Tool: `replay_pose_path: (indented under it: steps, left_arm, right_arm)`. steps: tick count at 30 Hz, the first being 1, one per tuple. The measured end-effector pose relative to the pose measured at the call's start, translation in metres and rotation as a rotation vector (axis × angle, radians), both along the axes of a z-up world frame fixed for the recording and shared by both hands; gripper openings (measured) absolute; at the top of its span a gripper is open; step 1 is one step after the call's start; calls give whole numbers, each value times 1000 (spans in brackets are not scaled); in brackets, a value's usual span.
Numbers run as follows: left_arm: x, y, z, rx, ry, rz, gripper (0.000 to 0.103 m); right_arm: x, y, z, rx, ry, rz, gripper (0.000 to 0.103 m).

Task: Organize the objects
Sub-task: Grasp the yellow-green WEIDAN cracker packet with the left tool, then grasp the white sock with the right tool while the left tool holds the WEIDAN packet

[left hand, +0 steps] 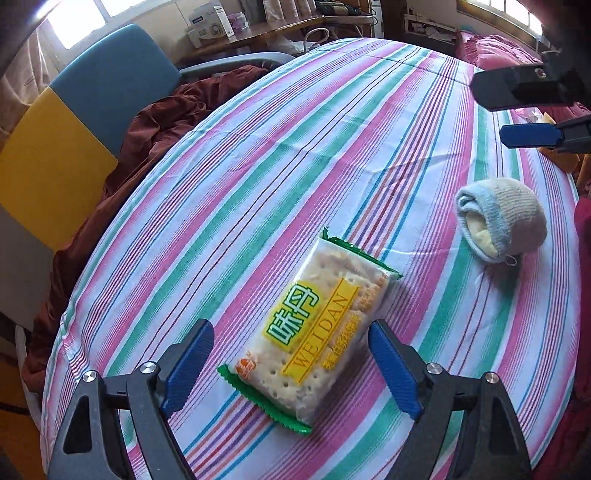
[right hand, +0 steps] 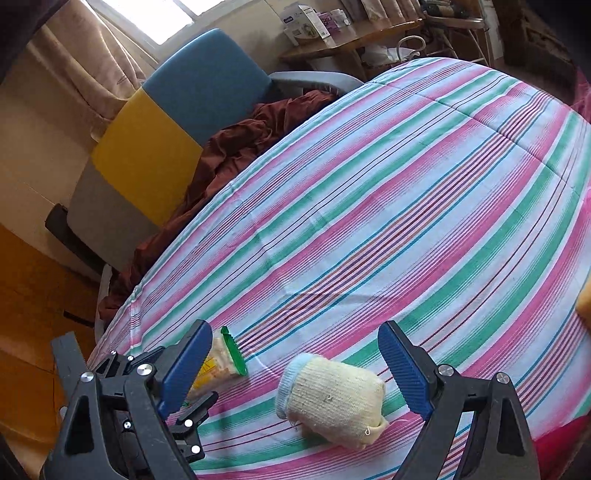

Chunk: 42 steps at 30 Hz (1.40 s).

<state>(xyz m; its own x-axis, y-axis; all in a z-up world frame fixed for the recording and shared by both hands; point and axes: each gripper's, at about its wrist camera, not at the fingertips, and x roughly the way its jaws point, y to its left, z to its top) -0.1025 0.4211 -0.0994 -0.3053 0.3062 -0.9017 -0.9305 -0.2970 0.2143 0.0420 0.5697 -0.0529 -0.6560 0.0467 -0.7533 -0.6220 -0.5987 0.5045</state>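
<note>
A pack of crackers [left hand: 314, 332] with green ends and a yellow label lies on the striped cloth. My left gripper [left hand: 291, 336] is open, its blue pads to either side of the pack, just above it. A rolled cream and light-blue sock [left hand: 502, 218] lies to the pack's right. In the right wrist view my right gripper [right hand: 295, 343] is open above the sock [right hand: 332, 398], which lies between the fingers. The cracker pack [right hand: 218, 365] shows partly behind the left finger. My right gripper's fingers [left hand: 532, 136] show at the upper right of the left wrist view.
The striped cloth [left hand: 332, 147] covers a bed. A dark red blanket [left hand: 155, 125] lies bunched along the far left edge, beside a blue and yellow chair [left hand: 92, 107]. A shelf with boxes [left hand: 221, 26] stands behind. Red bedding [left hand: 495, 51] lies at the far right.
</note>
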Motion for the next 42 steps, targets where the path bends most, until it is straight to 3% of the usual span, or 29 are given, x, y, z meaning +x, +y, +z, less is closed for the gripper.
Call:
replay_pose_path:
  steps: [4, 6, 8, 9, 18, 25, 28, 34, 36, 37, 39, 40, 42]
  left_arm:
    - [-10, 4, -6, 38, -70, 45, 87]
    - [-18, -2, -8, 84, -169, 100, 72]
    - [-18, -11, -6, 120, -159, 158, 50]
    - [-17, -16, -4, 132, -162, 188, 48]
    - [25, -63, -3, 187, -153, 346, 48]
    - [69, -98, -1, 259, -123, 407, 48]
    - [80, -109, -2, 277, -109, 403, 48]
    - [83, -115, -2, 306, -112, 405, 48]
    - [84, -115, -3, 313, -108, 406, 48]
    - [84, -116, -4, 318, -109, 407, 48]
    - [83, -118, -5, 332, -112, 410, 48]
    - [84, -117, -5, 336, -111, 410, 48]
    - [83, -117, -7, 344, -110, 411, 48]
  right_arm:
    - [-1, 2, -1, -4, -3, -3, 92]
    - [1, 3, -1, -9, -5, -10, 92]
    - [1, 4, -2, -9, -9, -16, 92]
    - [1, 4, -2, -8, -11, -17, 92]
    - [-2, 6, -7, -11, -48, -15, 92]
    - [-15, -4, -22, -41, -128, 81, 92]
    - [-22, -12, -34, -42, -216, 131, 99]
    - [-33, -24, -47, -2, -324, 213, 99]
    - [-41, -35, -49, 62, -379, 259, 101]
    - [-42, -39, -48, 72, -375, 278, 99]
    - [-42, -40, -43, 104, -352, 283, 70]
    - [-41, -39, -41, 108, -341, 278, 65]
    - [-38, -37, -34, 122, -292, 272, 64]
